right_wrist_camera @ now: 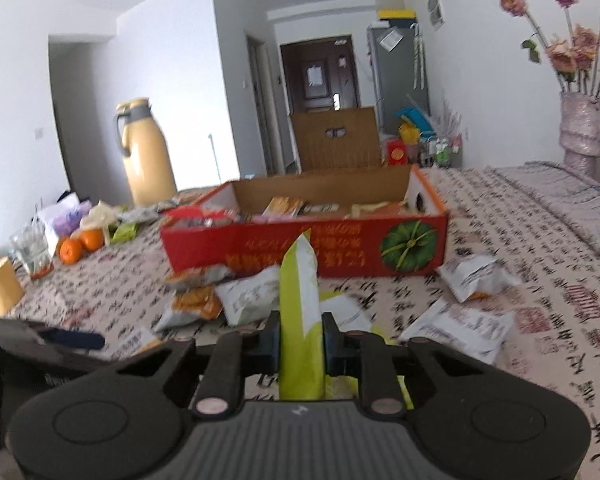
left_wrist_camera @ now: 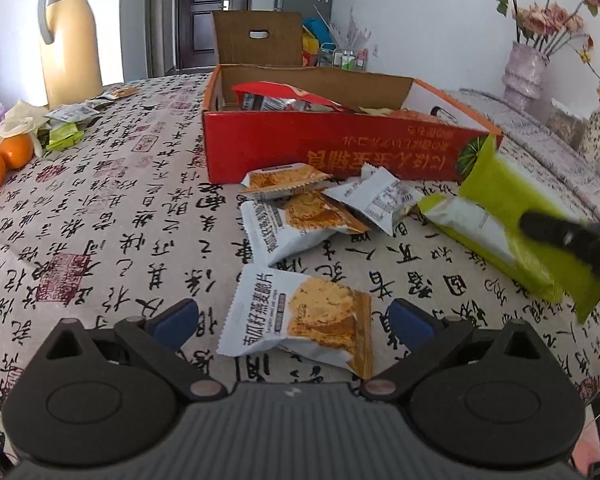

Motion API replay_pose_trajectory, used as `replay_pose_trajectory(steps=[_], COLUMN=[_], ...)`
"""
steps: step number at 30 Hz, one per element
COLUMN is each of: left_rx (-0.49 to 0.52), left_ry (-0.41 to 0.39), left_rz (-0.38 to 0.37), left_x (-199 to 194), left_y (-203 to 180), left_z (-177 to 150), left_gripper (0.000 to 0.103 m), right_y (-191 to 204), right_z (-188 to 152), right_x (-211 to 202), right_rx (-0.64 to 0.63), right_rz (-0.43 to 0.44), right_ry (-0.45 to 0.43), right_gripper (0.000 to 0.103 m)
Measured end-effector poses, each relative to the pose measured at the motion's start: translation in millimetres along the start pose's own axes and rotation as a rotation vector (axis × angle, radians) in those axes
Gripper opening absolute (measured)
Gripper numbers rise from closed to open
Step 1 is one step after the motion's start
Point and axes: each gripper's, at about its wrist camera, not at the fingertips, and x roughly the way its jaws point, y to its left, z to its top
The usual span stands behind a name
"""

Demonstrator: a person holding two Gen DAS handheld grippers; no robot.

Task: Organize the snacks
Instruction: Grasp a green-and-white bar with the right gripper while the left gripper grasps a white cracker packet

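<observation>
From your left wrist view, the left gripper (left_wrist_camera: 294, 326) hangs with fingers spread around the oat crisp packet (left_wrist_camera: 300, 320) at lower centre on the desk (left_wrist_camera: 100, 216); close squarely across its middle. From your right wrist view, the right gripper (right_wrist_camera: 302, 338) pinches the green packet (right_wrist_camera: 302, 320) upright at centre; lift it over the red box (right_wrist_camera: 300, 248) wall, clearing the loose packets (right_wrist_camera: 220, 296) heaped before it.
</observation>
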Motion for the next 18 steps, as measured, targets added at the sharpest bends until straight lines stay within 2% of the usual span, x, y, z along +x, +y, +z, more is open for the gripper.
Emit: replay_pose_trajectory(steps=[5,12,18], left_rx=[0.011,0.035,0.050], left_ry=[0.023,0.015,-0.001], left_rz=[0.005,0.035,0.039], left_x=[9.6,8.9,4.1], left_y=[-4.9,-12.1,-17.0], left_z=[-0.6,-4.8,-6.8], left_gripper=[0.103,0.102,0.085], right_y=[-10.4,-14.5,-14.1], right_z=[2.7,-0.1,-1.3], right_x=[-4.1,-1.5,-1.6], right_rx=[0.019,0.029,0.032], right_rz=[-0.032,-0.036,-0.036], right_ry=[-0.018,-0.012,-0.008], right_gripper=[0.019,0.019,0.019])
